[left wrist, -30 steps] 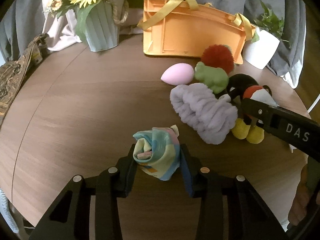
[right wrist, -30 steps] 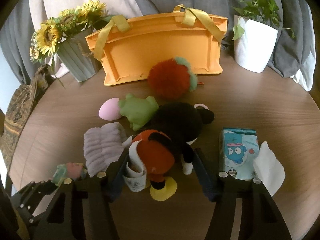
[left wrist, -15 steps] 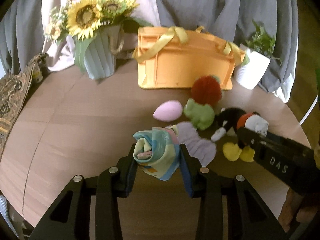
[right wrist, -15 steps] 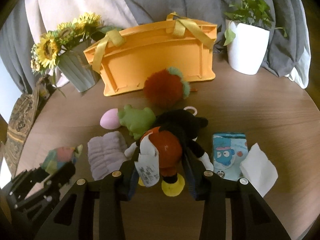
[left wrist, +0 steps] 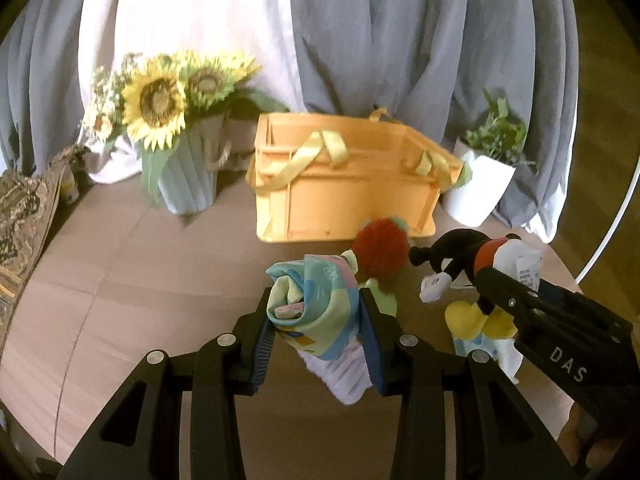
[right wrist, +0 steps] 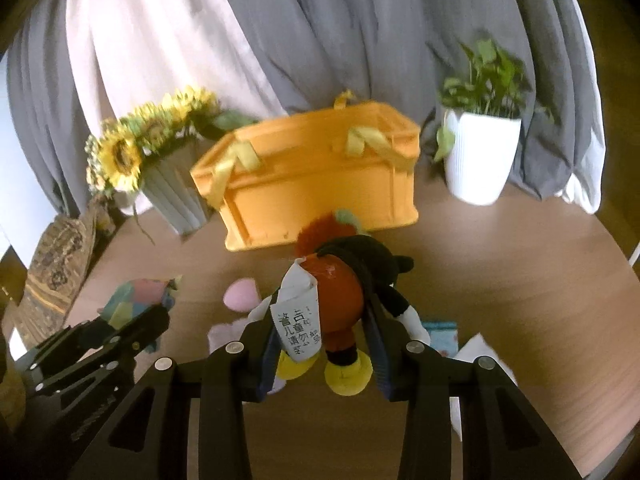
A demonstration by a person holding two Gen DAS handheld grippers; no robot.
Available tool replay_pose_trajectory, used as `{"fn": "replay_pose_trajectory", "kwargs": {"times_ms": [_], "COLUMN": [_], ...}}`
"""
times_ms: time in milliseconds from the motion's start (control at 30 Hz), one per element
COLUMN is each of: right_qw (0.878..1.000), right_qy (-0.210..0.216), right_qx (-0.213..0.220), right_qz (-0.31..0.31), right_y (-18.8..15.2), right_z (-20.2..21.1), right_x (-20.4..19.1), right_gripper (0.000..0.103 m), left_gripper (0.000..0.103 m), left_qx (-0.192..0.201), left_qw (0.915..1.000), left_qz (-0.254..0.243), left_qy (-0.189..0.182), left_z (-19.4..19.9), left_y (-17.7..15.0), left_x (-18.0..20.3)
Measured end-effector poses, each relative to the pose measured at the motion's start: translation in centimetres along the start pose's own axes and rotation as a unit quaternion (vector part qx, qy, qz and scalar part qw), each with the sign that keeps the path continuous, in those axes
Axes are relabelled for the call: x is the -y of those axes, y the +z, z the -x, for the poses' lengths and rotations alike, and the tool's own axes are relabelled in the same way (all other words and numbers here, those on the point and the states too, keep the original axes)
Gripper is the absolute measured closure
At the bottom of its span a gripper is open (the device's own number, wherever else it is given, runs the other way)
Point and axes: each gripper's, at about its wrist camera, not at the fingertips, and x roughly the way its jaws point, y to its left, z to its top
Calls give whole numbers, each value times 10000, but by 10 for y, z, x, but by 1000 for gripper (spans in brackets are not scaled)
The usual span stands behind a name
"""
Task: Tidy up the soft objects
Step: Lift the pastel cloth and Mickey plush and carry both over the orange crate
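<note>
My left gripper (left wrist: 316, 312) is shut on a rolled pastel cloth (left wrist: 316, 304) and holds it raised above the round table; the cloth also shows in the right wrist view (right wrist: 136, 300). My right gripper (right wrist: 324, 320) is shut on a black and red plush mouse (right wrist: 340, 292) with yellow shoes and a white tag, lifted off the table; the mouse also shows in the left wrist view (left wrist: 468, 268). An orange basket (left wrist: 344, 192) with yellow handles stands at the back of the table. A red pompom (left wrist: 380, 252), a pink egg (right wrist: 240, 294) and a lilac cloth (left wrist: 344, 372) lie below.
A vase of sunflowers (left wrist: 180, 148) stands back left and a white potted plant (right wrist: 480, 160) back right. A blue tissue pack (right wrist: 440, 340) lies near the right gripper. Grey and white curtains hang behind. A patterned bag (left wrist: 20, 216) sits at the left edge.
Both grippers have risen from the table with their loads and tilted up toward the basket. The right gripper closed on the plush mouse and lifted it.
</note>
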Motion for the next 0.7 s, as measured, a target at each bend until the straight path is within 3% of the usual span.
{"fn": "replay_pose_trajectory", "kwargs": {"times_ms": [700], "right_qw": [9925], "right_qy": [367], "right_qx": [1160], "right_qz": [96], "right_y": [67], "right_z": [36], "right_x": [-2], "right_gripper": [63], "left_gripper": [64], "left_qx": [1149], "left_qw": [9933], "left_qz": [-130], "left_qy": [47], "left_z": [33], "left_y": [75], "left_x": [13]}}
